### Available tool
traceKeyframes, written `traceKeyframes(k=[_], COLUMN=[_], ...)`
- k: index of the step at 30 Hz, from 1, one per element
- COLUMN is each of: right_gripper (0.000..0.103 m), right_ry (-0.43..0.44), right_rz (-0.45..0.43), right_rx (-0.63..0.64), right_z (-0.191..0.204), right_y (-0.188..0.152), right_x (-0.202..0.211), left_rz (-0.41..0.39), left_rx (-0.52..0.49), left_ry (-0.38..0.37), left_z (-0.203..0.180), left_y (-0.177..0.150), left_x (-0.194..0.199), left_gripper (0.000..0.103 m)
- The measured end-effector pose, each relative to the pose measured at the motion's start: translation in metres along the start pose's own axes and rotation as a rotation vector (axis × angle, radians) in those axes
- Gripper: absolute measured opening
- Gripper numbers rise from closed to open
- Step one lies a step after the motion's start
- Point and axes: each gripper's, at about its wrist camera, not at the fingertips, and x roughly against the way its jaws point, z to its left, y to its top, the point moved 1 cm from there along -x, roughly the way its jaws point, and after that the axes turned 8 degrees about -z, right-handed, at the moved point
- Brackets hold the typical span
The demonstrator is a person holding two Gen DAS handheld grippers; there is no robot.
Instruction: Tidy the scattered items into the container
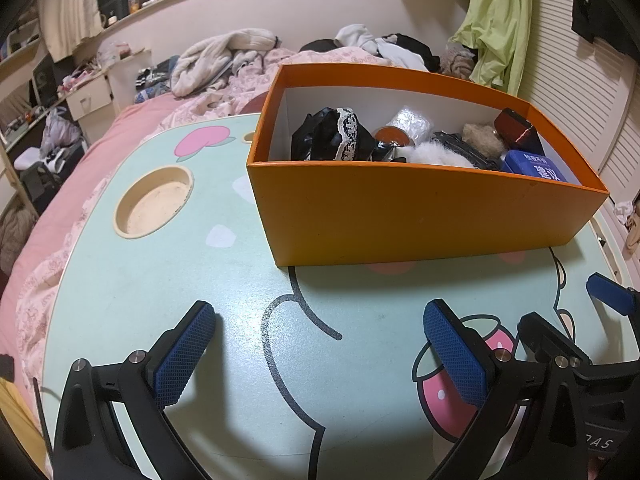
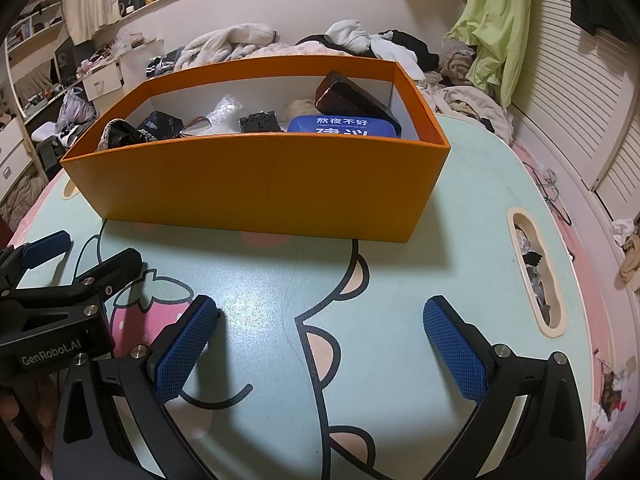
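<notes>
Orange cardboard box (image 2: 256, 184), open-topped, white inside, upright on the table. Inside: blue tin (image 2: 344, 126), dark red case (image 2: 352, 96), black lace-trimmed cloth (image 1: 332, 136), bubble wrap (image 1: 412, 122).

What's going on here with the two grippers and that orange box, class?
A person holds two grippers over a small cartoon-printed table set on a bed. Both the left gripper and the right gripper are open and empty, poised side by side short of the orange box. The box already holds the items: a blue tin, a black lace-trimmed cloth and other bits. No loose items show on the tabletop.
</notes>
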Motion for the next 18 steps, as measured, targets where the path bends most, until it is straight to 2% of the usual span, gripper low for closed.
traceKeyframes(k=[5, 6, 7, 9, 11, 13, 15, 16, 18], right_gripper=[0.103, 0.103, 0.103, 0.103, 0.103, 0.103, 0.103, 0.103, 0.103], right_ry=[-0.005, -0.004, -0.005, -0.002, -0.002, -0.009, -0.014, -0.018, -0.022], right_rz=[0.001, 0.000, 0.000, 0.000, 0.000, 0.000, 0.000, 0.000, 0.000], right_rx=[-0.007, -0.008, -0.010, -0.015, -0.018, -0.022, -0.025, -0.029, -0.032], right_z=[0.002, 0.002, 0.002, 0.000, 0.000, 0.000, 0.000, 0.000, 0.001], right_y=[0.002, 0.002, 0.002, 0.002, 0.001, 0.002, 0.002, 0.002, 0.002], right_x=[0.001, 0.002, 0.002, 0.002, 0.002, 0.002, 0.002, 0.002, 0.002], left_rz=[0.002, -0.002, -0.018, -0.064, -0.135, -0.210, -0.223, -0.193, -0.079], left_rx=[-0.005, -0.003, 0.013, 0.043, 0.040, 0.019, -0.018, -0.023, 0.009], left_ry=[-0.018, -0.024, -0.056, -0.101, -0.130, -0.199, -0.311, -0.378, -0.497], left_z=[0.001, -0.001, -0.001, 0.004, 0.002, -0.007, -0.024, -0.035, -0.055], left_y=[0.001, 0.002, 0.003, 0.008, 0.021, 0.044, 0.073, 0.091, 0.121], left_x=[0.001, 0.004, 0.009, 0.025, 0.046, 0.066, 0.075, 0.071, 0.048], left_gripper=[0.103, 0.099, 0.094, 0.066, 0.060, 0.060, 0.060, 0.060, 0.060])
